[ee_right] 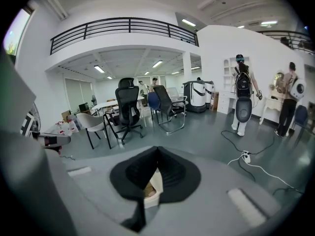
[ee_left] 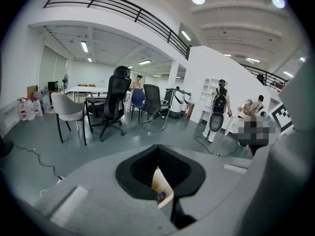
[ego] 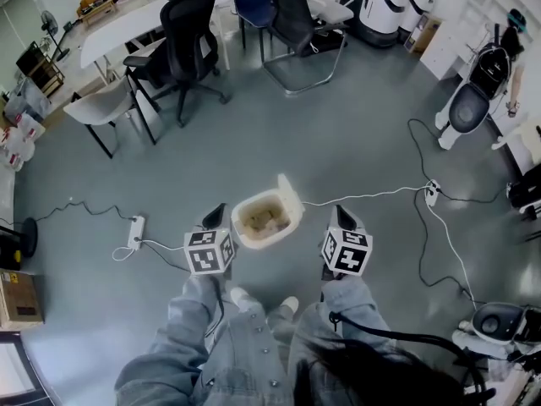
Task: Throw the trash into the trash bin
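A small white trash bin [ego: 292,203] stands on the grey floor with its lid tipped up, and brownish trash [ego: 262,219] lies inside. My left gripper [ego: 215,216] hangs just left of the bin and my right gripper [ego: 340,216] just right of it, both apart from it. In the left gripper view the left gripper [ee_left: 158,147] has its jaws shut tip to tip with nothing held, and the bin [ee_left: 165,191] shows below them. The right gripper [ee_right: 157,149] is shut and empty too, and the bin [ee_right: 154,185] shows beneath it.
The person's legs in jeans [ego: 254,345] stand right behind the bin. A power strip [ego: 135,231] and cables lie left; another strip [ego: 432,193] and cords lie right. Office chairs [ego: 190,32] and a grey chair [ego: 101,108] stand farther off. A cardboard box [ego: 17,299] sits at the left edge.
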The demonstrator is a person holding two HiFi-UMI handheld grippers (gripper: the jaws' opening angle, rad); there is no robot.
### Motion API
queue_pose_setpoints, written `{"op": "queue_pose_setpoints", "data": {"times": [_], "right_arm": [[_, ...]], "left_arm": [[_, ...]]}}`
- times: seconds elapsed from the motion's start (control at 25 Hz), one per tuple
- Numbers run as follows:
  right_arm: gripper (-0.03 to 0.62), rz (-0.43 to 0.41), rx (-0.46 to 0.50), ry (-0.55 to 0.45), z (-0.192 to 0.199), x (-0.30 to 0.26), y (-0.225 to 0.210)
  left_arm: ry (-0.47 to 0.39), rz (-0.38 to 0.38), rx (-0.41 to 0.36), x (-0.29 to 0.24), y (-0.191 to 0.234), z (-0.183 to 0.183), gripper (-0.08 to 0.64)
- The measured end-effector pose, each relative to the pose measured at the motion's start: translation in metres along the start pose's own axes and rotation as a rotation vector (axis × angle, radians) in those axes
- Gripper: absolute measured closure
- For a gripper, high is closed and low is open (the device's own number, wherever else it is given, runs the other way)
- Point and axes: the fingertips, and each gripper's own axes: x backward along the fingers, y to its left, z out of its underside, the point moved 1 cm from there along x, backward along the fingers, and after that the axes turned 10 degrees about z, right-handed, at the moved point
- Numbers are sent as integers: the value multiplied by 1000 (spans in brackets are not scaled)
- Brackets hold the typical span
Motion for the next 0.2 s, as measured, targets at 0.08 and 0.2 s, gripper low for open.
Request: {"op": "queue_pose_setpoints", "data": {"times": [0.08,0.2], "right_arm": [[589,-1,-1,-2,-4,-1,0],[589,0,-2,-1,-8,-3,1]], "left_arm": [[-2,1,-2,-1,-1,-3,551],[-3,3,-6,-2,-2,-8,551]]}}
